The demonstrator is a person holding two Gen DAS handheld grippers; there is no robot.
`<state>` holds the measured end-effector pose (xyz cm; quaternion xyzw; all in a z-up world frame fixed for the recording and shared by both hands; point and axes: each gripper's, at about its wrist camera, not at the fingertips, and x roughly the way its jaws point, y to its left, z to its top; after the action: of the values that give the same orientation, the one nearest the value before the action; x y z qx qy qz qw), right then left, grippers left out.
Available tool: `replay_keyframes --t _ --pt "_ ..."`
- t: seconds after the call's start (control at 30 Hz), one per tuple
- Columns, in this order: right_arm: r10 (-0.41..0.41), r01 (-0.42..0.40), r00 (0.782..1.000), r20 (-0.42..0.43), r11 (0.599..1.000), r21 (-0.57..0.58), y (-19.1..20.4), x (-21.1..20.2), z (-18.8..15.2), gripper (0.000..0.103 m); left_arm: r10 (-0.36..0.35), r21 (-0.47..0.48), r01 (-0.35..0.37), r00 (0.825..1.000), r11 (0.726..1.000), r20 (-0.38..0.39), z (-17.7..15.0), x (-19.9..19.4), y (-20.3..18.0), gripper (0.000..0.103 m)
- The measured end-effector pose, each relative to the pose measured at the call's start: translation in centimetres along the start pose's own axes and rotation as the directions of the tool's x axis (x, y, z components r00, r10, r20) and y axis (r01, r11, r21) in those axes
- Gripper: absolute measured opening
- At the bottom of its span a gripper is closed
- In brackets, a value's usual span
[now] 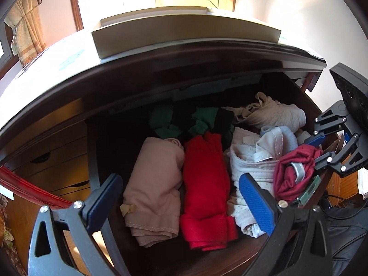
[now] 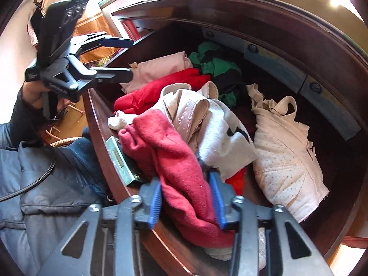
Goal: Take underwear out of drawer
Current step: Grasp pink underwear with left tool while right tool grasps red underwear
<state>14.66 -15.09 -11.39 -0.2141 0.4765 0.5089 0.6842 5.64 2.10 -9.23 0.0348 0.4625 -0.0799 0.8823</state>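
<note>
An open dark wooden drawer (image 2: 99,124) is filled with folded and bunched underwear. My right gripper (image 2: 185,202) is at the drawer's near right corner, its blue pads pressed on both sides of a dark red underwear piece (image 2: 165,147). In the left wrist view the same dark red piece (image 1: 292,172) lies at the right side, with the right gripper (image 1: 319,149) clamped on it. My left gripper (image 1: 181,200) hangs open above a folded pink garment (image 1: 156,188) and a folded bright red one (image 1: 204,191), holding nothing. From the right wrist, the left gripper (image 2: 124,58) shows over the drawer's left end.
A white dotted bra (image 2: 283,161), a light grey garment (image 2: 220,133) and green-and-black cloth (image 2: 218,66) also lie in the drawer. A metal lock plate (image 2: 117,158) sits on the drawer front. A flat cardboard box (image 1: 184,32) rests on the dresser top. A person's dark jacket sleeve (image 2: 46,184) is close by.
</note>
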Motion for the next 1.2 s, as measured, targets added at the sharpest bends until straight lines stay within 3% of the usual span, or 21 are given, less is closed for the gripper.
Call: replay_keyframes --t 0.17,0.37,0.47,0.53,0.6,0.87,1.2 --pt "-0.011 0.01 0.998 0.068 1.0 0.021 0.1 -0.9 -0.9 0.021 -0.008 0.015 0.008 0.999 1.0 -0.039 0.5 1.0 0.4 0.101" --pt "0.001 -0.022 0.984 0.177 0.993 0.116 -1.1 -2.3 -1.3 0.02 0.02 0.069 -0.012 0.994 0.998 -0.112 1.5 2.3 0.5 0.094" --pt "-0.005 -0.028 0.977 0.215 0.989 0.148 -1.4 -2.8 -1.2 0.02 0.017 0.086 -0.004 0.989 0.996 -0.15 1.9 3.3 0.5 0.086" --pt "-0.018 -0.022 0.972 0.233 0.985 0.169 -1.6 -3.0 -1.0 0.02 0.021 0.095 -0.004 0.984 0.995 -0.178 2.1 4.0 0.5 0.072" --pt "-0.029 -0.02 0.968 0.249 0.981 0.193 -2.0 -3.3 -1.0 0.02 0.008 0.1 0.013 0.978 0.995 -0.209 2.2 4.7 0.5 0.067" --pt "-0.046 -0.01 0.969 0.243 0.974 0.225 -3.0 -2.6 -0.4 0.02 0.016 0.101 0.011 0.964 0.995 -0.265 3.1 6.3 1.1 0.07" --pt "-0.037 -0.019 0.971 0.234 0.973 0.231 -3.2 -1.8 -0.8 0.02 0.065 0.103 -0.04 0.966 0.994 -0.248 3.5 6.4 1.0 0.072"
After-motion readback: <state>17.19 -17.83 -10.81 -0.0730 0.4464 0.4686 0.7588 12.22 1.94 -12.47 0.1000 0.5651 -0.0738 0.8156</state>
